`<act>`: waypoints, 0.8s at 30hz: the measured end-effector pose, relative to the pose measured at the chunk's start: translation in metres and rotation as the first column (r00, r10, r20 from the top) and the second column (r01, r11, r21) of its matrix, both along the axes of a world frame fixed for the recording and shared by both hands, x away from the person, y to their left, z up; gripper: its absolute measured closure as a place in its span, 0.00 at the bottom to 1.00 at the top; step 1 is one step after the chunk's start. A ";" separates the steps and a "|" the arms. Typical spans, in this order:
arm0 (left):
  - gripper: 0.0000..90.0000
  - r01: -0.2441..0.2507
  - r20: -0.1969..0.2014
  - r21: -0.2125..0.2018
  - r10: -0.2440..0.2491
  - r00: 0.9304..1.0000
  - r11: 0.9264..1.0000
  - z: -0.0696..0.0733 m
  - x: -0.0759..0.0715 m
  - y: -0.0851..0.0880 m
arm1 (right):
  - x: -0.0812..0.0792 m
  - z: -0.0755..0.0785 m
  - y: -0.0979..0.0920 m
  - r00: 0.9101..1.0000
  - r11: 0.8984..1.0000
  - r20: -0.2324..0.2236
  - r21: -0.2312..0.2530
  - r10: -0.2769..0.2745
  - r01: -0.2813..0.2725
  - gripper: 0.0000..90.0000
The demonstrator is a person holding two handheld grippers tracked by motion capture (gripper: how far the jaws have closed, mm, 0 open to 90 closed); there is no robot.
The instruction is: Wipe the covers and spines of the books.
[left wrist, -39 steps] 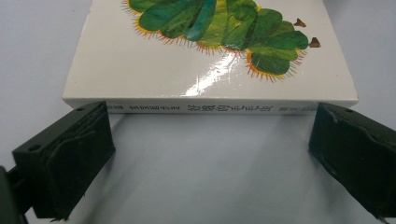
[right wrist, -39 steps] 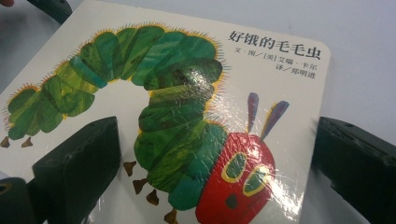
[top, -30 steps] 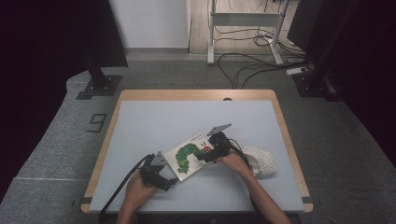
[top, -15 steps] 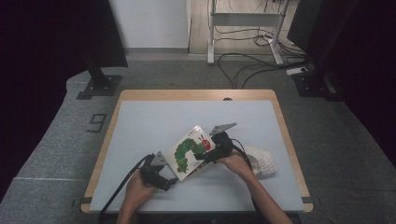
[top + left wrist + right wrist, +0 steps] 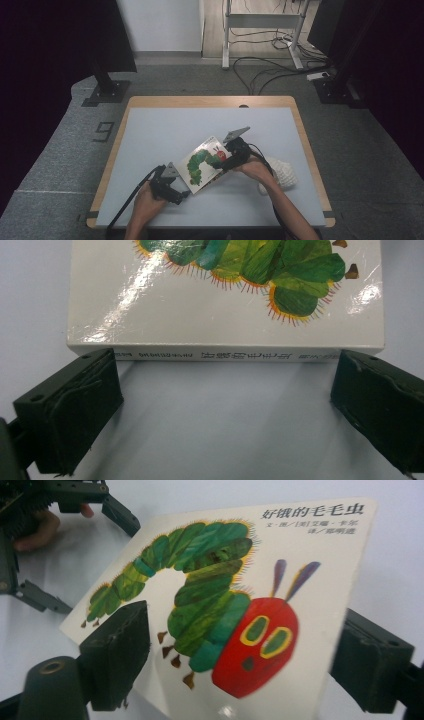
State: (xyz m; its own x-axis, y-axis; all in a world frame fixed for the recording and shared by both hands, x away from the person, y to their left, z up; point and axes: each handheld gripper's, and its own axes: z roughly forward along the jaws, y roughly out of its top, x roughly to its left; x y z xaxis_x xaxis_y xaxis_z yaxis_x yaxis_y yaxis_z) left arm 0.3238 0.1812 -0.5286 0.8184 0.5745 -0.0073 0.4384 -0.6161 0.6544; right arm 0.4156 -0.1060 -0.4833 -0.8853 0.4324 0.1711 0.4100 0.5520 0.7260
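Near the front-middle of the counter (image 5: pixel 165 130) sits the caterpillar picture book (image 5: pixel 204 164), its right side tipped up off the surface. The right gripper (image 5: pixel 226 162) is clamped on that raised cover, one jaw on top and one underneath, and the jaws have just been closing. The left gripper (image 5: pixel 184 193) sits spread wide right at the book's spine edge, not squeezing anything.

White glossy book (image 5: pixel 260 600) cover, green segmented caterpillar with red face, yellow-green eyes, purple antennae, black title text; pale grey counter (image 5: pixel 165 135) with wood rim; black hand-held gripper pads.
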 end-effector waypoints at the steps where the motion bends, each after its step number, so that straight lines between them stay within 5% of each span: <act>1: 0.00 -0.002 0.000 0.000 0.002 1.000 1.000 0.000 0.000 0.000 | 0.002 0.002 -0.002 1.000 1.000 -0.008 -0.014 0.004 -0.004 0.24; 12: 0.00 -0.049 -0.010 0.005 0.049 0.999 0.999 0.002 -0.001 0.003 | 0.005 0.008 -0.012 0.999 0.999 -0.021 -0.025 0.026 -0.026 0.48; 24: 0.00 -0.084 -0.055 -0.037 0.082 0.995 0.996 0.005 0.001 0.007 | -0.005 0.004 -0.025 0.999 1.000 -0.023 -0.018 0.022 -0.023 0.56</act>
